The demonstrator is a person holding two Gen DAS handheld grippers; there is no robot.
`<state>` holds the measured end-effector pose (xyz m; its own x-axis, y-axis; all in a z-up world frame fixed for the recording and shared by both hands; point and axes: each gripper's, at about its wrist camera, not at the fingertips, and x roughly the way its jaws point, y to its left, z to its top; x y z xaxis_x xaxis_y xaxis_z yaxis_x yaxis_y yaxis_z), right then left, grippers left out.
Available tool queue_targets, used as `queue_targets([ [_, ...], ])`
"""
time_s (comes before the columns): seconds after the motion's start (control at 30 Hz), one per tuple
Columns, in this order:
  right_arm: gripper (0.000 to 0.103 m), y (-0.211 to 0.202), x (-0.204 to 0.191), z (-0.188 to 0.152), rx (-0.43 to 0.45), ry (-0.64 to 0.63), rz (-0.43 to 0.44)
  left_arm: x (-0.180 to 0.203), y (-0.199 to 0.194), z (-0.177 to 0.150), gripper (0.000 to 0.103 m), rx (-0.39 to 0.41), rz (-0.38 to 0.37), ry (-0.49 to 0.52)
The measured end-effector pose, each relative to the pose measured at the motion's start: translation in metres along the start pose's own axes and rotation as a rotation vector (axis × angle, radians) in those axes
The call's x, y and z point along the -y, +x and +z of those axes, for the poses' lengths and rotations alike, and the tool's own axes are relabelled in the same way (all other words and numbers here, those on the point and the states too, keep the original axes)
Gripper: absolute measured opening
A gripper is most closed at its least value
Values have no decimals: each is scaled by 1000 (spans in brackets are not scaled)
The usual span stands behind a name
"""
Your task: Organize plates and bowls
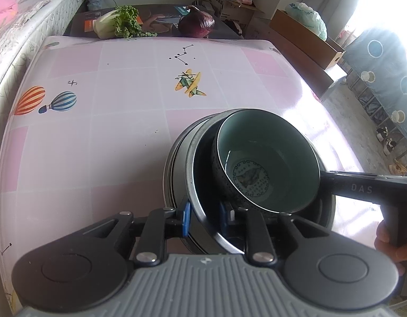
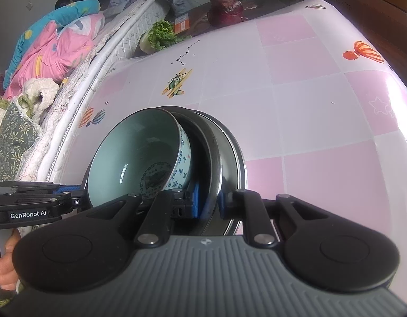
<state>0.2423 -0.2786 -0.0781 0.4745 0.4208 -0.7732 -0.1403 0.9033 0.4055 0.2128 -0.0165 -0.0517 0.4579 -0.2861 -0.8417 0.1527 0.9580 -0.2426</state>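
Observation:
A stack of steel dishes (image 1: 181, 158) (image 2: 227, 155) rests on the pink checked tablecloth (image 1: 97, 137) (image 2: 309, 105). A ceramic bowl (image 1: 272, 155) (image 2: 134, 150), pale green inside with a blue pattern, leans tilted in the top dish. My left gripper (image 1: 206, 218) straddles the near rim of the stack with its blue pads slightly apart and a gap at the inner pad. My right gripper (image 2: 208, 203) is shut on the rim of a steel dish from the opposite side. In the left wrist view the right gripper's tips are hidden behind the bowl.
A lettuce (image 1: 118, 22) (image 2: 162, 35) and a red cabbage (image 1: 196, 23) (image 2: 225, 9) lie on a dark board past the table's far edge. A bed (image 1: 31, 23) with bedding (image 2: 50, 42) runs along one side. Cardboard boxes (image 1: 303, 33) and shoes (image 1: 385, 140) stand on the other.

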Motion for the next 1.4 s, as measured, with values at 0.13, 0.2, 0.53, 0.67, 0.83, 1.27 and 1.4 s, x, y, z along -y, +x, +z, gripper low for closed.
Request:
queue_targets([
  [0.13,17,-6,3,1,21,17,1,1,-6,1,23,33,12,13],
  [0.2,19,-10,5,2,29,28,7,0,-9,2,26,45,14,11],
  [0.53,31,-29,12,-3,67,67,20,-4,-37,-2,54,131,-9,5],
  [0.67,45,-41,14,-8,98,66,5,-1,-52,-6,65,177,5,19],
  [0.83,49,-61,17,-17,143,68,-14,0,-70,-12,76,226,-12,19],
  [1.27,84,-111,-6,-56,331,-55,-213,8,-114,-43,100,350,34,54],
  [1.4,87,-114,-22,-72,359,-107,-257,11,-121,-52,103,371,42,65],
])
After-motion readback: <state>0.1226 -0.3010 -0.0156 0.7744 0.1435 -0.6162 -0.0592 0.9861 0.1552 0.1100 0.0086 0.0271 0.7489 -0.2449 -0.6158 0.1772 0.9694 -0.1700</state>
